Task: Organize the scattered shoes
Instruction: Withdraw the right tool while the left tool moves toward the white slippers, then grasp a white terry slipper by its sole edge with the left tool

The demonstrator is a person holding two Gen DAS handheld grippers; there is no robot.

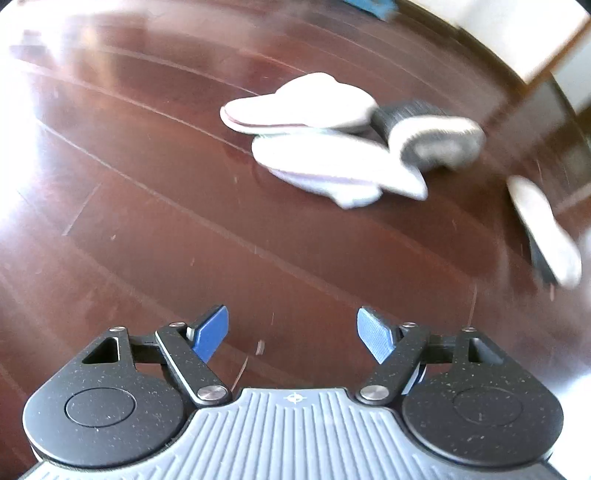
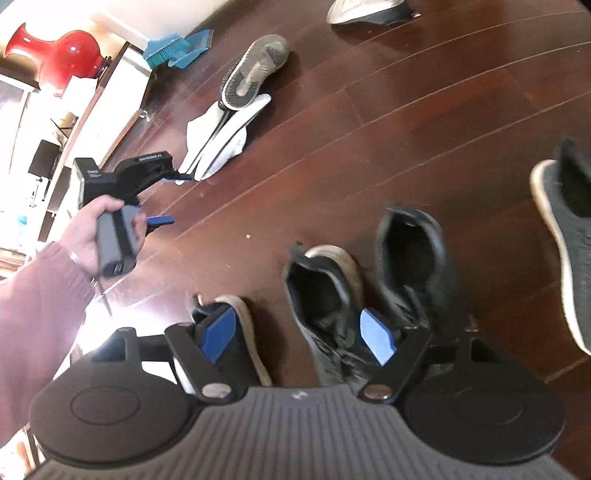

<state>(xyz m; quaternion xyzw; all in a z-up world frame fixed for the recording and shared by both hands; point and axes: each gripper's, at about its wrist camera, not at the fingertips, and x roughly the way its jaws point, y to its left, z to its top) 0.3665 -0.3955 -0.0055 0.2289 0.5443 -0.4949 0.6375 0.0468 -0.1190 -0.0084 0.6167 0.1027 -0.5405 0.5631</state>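
Observation:
My left gripper (image 1: 292, 334) is open and empty above bare floor, short of two white slippers (image 1: 325, 147) piled with a grey-soled shoe (image 1: 432, 136). Another shoe (image 1: 546, 229) lies at the right edge. In the right wrist view my right gripper (image 2: 297, 336) is open above a row of dark shoes: one with a white sole (image 2: 236, 332) under its left finger, a black one (image 2: 325, 306) between the fingers, another black one (image 2: 410, 258) beyond. The left gripper (image 2: 173, 199) shows there too, held in a hand, open, pointing at the white slippers (image 2: 221, 136).
Dark wooden floor (image 1: 147, 184) all around. A dark knit shoe (image 2: 569, 240) lies at the right, a light shoe (image 2: 365, 13) at the top. A teal brush and dustpan (image 2: 177, 48), a red vase (image 2: 70, 55) and white furniture (image 2: 122, 70) stand along the left wall.

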